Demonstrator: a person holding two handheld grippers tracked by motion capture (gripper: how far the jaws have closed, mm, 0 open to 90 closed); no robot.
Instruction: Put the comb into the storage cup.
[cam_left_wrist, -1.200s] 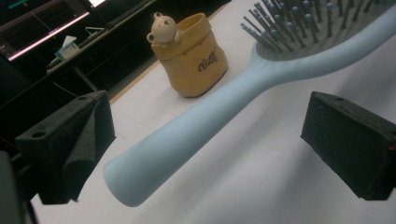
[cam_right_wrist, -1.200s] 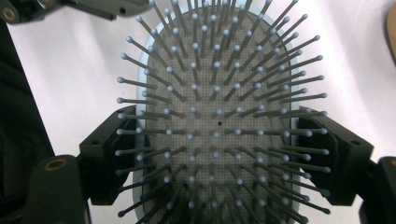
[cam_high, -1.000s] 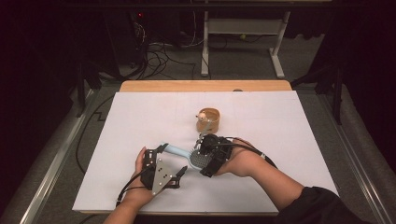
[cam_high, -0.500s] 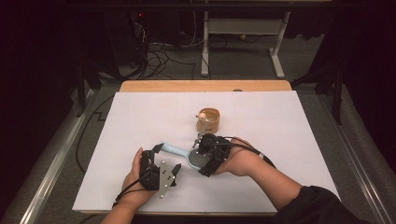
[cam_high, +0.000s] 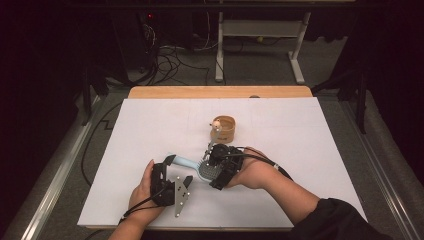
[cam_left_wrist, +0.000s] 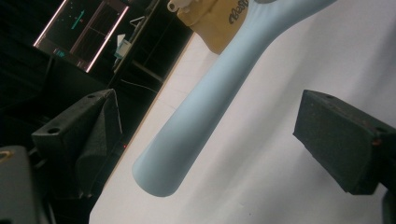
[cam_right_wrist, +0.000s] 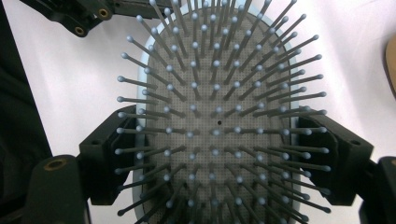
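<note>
Since the earlier frame my left gripper (cam_high: 176, 171) moves down-left, jaws spread wide around the hairbrush (cam_left_wrist: 219, 88) handle. My right gripper (cam_right_wrist: 219, 158) clamps the head; if I close left off-center, the handle may twist out.

My left gripper (cam_high: 176, 172) is a black boxy frame with a grey three-cornered plate (cam_high: 181, 195) on top, dotted with small dark screw holes. A thin black cable (cam_high: 137, 206) trails back from it along my forearm. Its two jaws, in the left gripper view, are blocky matte-black pads with small round screw holes, the right one flecked with red at its edge. My right gripper (cam_high: 210, 169) is black too, with a black cable (cam_high: 260, 160) looping over the back of my hand. My right arm wears a dark sleeve (cam_high: 340, 220); my left forearm is bare.
</note>
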